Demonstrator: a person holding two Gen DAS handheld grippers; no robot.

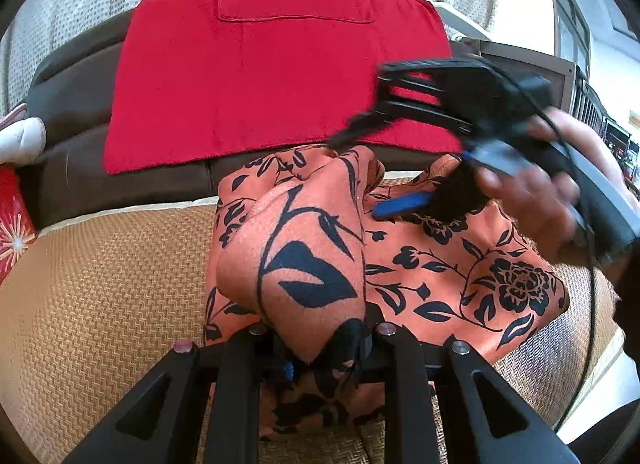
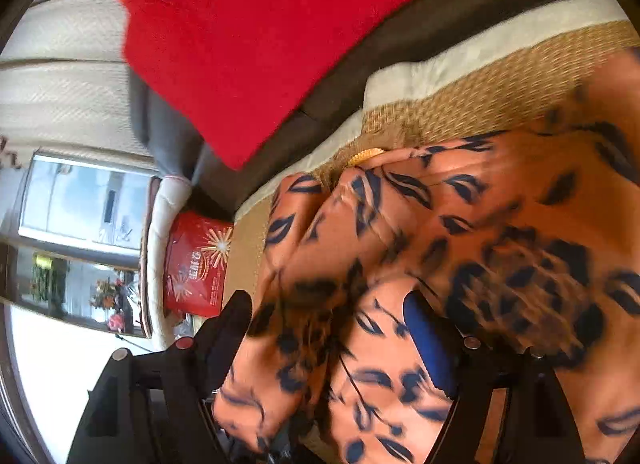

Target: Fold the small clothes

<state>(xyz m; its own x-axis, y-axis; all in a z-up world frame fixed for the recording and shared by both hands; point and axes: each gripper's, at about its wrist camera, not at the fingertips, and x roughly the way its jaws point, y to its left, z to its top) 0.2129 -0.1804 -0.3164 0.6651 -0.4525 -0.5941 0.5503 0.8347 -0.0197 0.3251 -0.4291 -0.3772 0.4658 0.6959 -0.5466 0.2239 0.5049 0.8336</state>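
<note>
An orange cloth with a black flower print (image 1: 460, 264) lies bunched on a woven mat (image 1: 100, 284). At the bottom of the left wrist view my left gripper (image 1: 324, 344) is shut on a raised fold of this cloth. A person's hand (image 1: 532, 192) holds my right gripper (image 1: 364, 176) over the cloth's far edge, blurred, with one blue pad showing. In the right wrist view the orange cloth (image 2: 500, 204) fills the frame. My right gripper (image 2: 328, 312) stands wide, a loose hump of the cloth between its black finger and its blue pad (image 2: 428, 344).
A folded red garment (image 1: 272, 76) lies on the brown sofa cushion (image 1: 72, 84) behind the mat, in front of a pale curtain. A red box with a starburst print (image 2: 198, 264) and a white padded thing (image 1: 20, 136) sit at the left. A cable hangs from the right gripper.
</note>
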